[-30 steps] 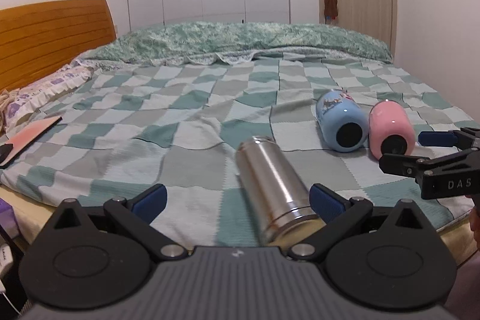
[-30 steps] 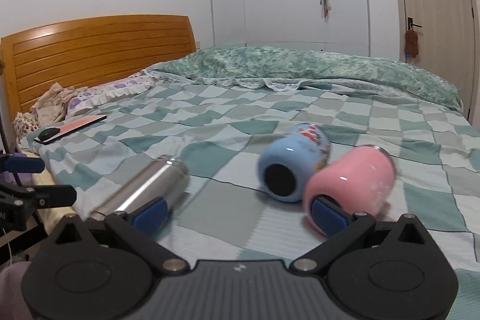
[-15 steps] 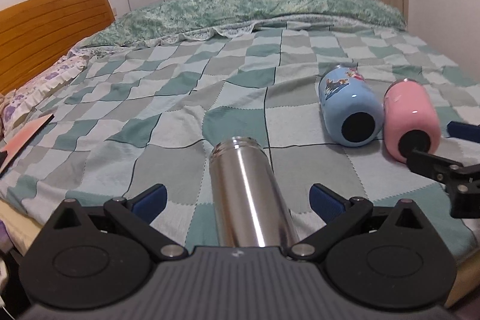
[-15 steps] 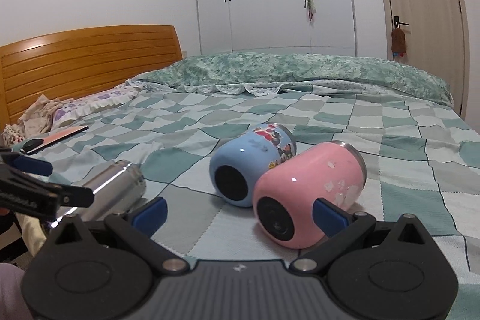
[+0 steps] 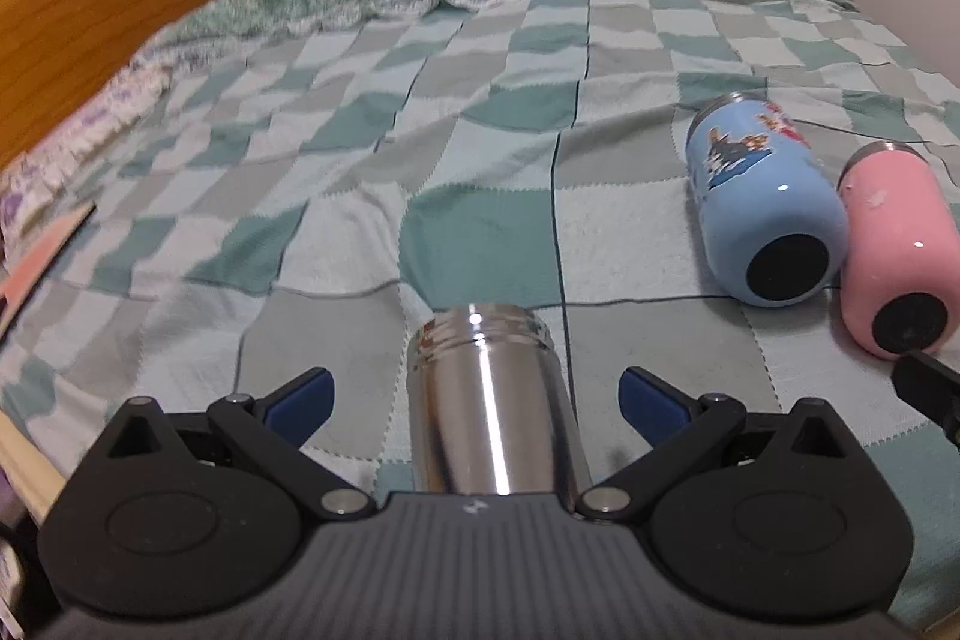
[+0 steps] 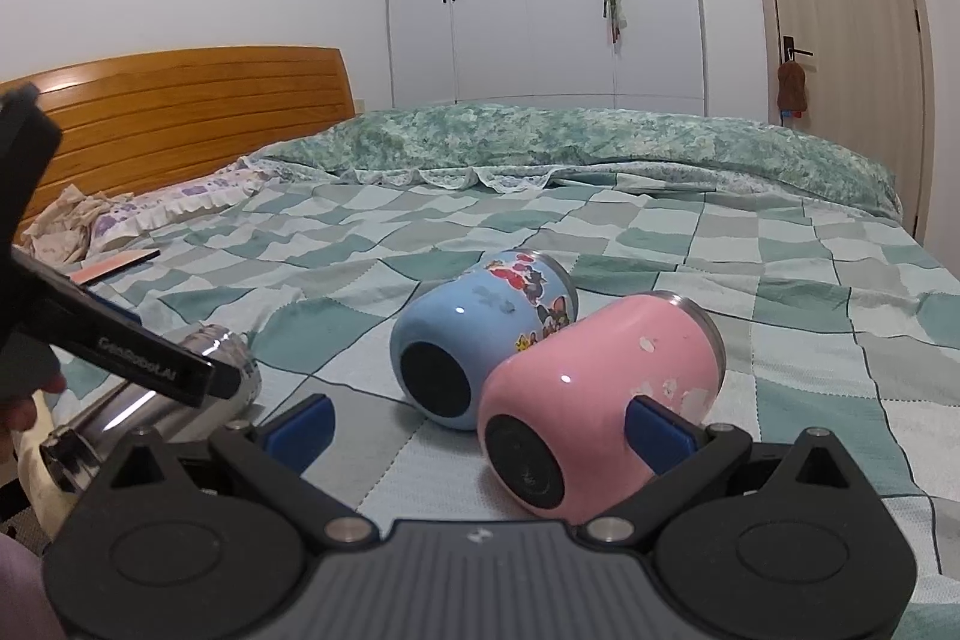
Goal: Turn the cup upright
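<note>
**Both grippers spread wide, low over the bed's near edge**

The left gripper point(image 5: 474, 400) is level and pointing straight up the bed, its blue-padded fingers point(image 5: 300, 397) parted wide with daylight on either side of what sits between them. Nothing is clamped.

The right gripper point(image 6: 480, 427) is just as wide, aimed across the near edge, fingers point(image 6: 660, 430) splayed, the right pad close to touching, contact hard to call.

From the right wrist view, the left gripper's black body looms at the left border, with a bit of the person's left hand point(image 6: 24, 400) behind it. A black tip of the right gripper pokes in at the left view's right border.
</note>
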Demonstrator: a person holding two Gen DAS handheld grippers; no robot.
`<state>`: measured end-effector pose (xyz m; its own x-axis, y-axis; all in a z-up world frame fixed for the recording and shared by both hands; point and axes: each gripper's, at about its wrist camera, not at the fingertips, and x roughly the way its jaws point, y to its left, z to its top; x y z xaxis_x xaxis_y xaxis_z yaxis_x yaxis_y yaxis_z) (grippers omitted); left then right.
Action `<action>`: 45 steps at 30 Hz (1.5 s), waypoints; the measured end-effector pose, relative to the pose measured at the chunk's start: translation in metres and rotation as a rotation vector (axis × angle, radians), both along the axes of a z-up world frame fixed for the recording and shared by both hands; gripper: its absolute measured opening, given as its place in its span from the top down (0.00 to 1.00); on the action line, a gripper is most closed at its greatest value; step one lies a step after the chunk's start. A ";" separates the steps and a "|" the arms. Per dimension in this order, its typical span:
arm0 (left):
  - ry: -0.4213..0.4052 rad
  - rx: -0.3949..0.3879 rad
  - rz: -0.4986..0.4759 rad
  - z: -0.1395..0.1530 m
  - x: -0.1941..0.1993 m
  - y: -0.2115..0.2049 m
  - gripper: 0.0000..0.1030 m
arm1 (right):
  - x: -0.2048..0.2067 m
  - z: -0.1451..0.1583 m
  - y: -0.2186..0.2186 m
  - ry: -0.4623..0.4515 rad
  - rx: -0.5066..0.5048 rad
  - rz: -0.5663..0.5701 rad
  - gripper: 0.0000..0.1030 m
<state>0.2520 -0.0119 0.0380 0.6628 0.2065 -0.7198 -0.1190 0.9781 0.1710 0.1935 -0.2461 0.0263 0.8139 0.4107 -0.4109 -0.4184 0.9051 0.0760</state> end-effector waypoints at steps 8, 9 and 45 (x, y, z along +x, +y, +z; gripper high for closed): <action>0.099 -0.082 0.044 -0.015 0.014 0.014 0.32 | -0.002 -0.001 0.001 -0.017 -0.002 -0.007 0.00; 0.118 -0.116 0.037 -0.017 0.014 0.017 0.35 | -0.002 -0.001 0.002 -0.018 0.000 -0.008 0.00; -0.453 -0.069 -0.062 0.032 -0.049 0.071 0.38 | -0.021 -0.002 -0.022 -0.086 0.107 -0.151 0.00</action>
<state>0.2032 0.0587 0.0704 0.9235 0.1182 -0.3651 -0.1073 0.9930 0.0500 0.1727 -0.2680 0.0244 0.8996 0.3190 -0.2982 -0.2876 0.9467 0.1449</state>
